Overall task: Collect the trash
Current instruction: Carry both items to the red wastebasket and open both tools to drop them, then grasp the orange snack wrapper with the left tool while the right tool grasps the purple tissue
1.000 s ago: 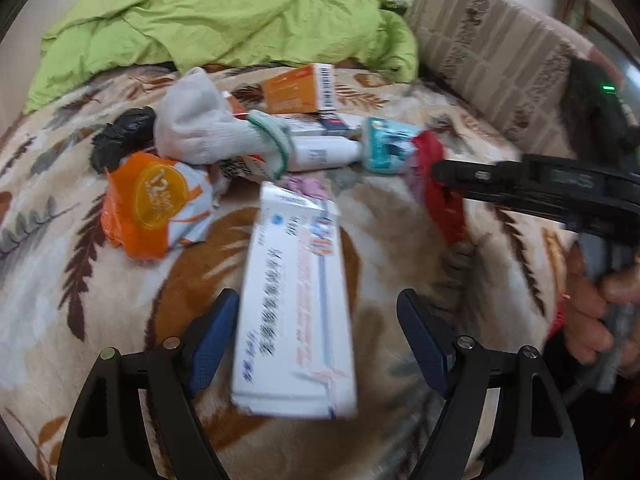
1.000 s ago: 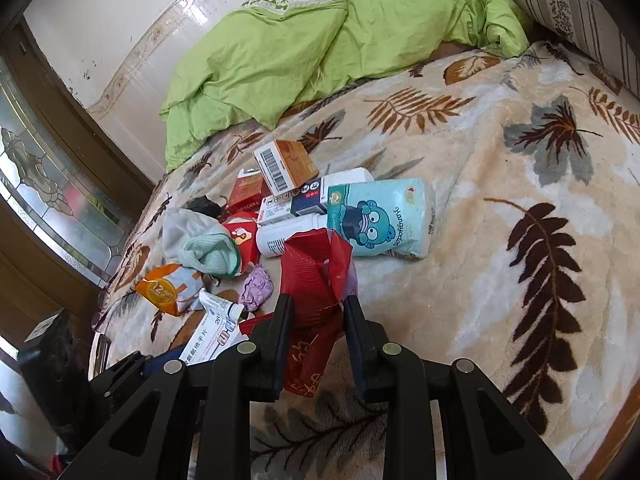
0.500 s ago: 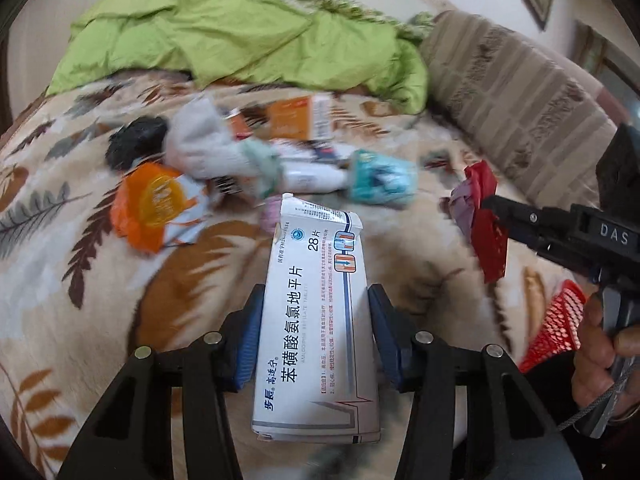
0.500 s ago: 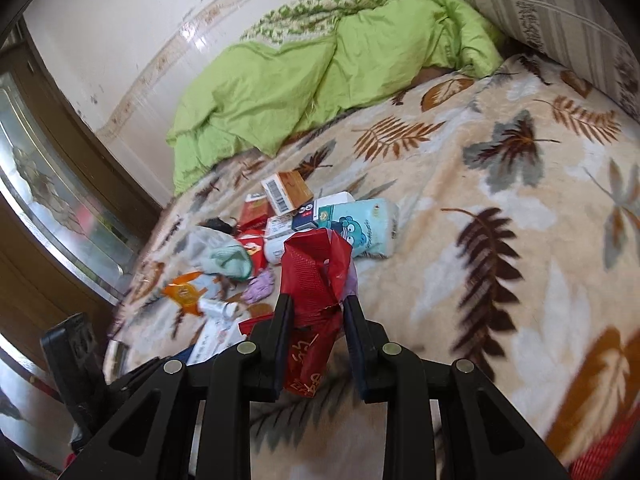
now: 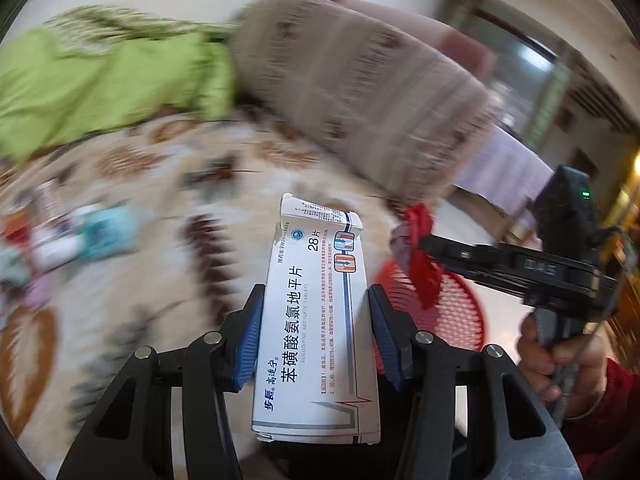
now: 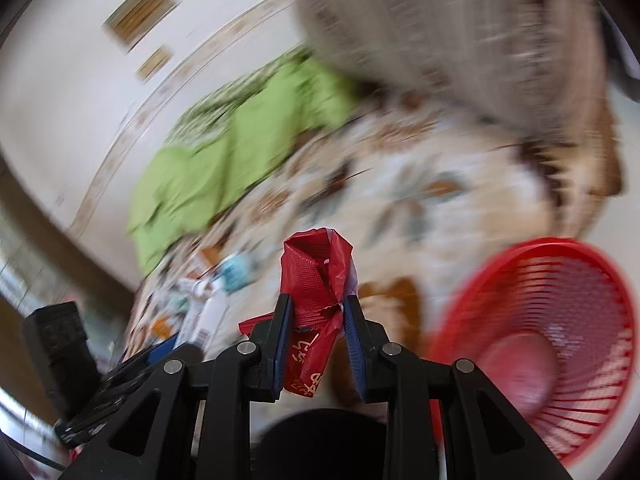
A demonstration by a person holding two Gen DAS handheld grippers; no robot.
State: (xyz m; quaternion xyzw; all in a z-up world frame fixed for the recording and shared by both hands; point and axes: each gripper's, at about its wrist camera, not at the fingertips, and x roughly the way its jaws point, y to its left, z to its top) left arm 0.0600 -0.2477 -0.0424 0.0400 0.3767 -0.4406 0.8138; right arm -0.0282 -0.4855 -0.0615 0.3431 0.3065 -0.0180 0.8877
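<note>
While left tool (image 5: pixel 314 334) grips one box (image 5: pixel 316 332); right tool (image 6: pixel 316 332) one wrapper (image 6: pixel 316 276).

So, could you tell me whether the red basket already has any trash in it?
Apparently empty: the right wrist view shows the basket with only its bare ribbed inside, though blurred. The box and wrapper are held outside it.

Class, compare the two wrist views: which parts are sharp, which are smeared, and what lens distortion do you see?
Left wrist view: the medicine box is sharp, the bed behind is motion-smeared. Right wrist view: the red wrapper is crisp, the red basket streaks. Both bend towards dark fisheye corners.
</note>
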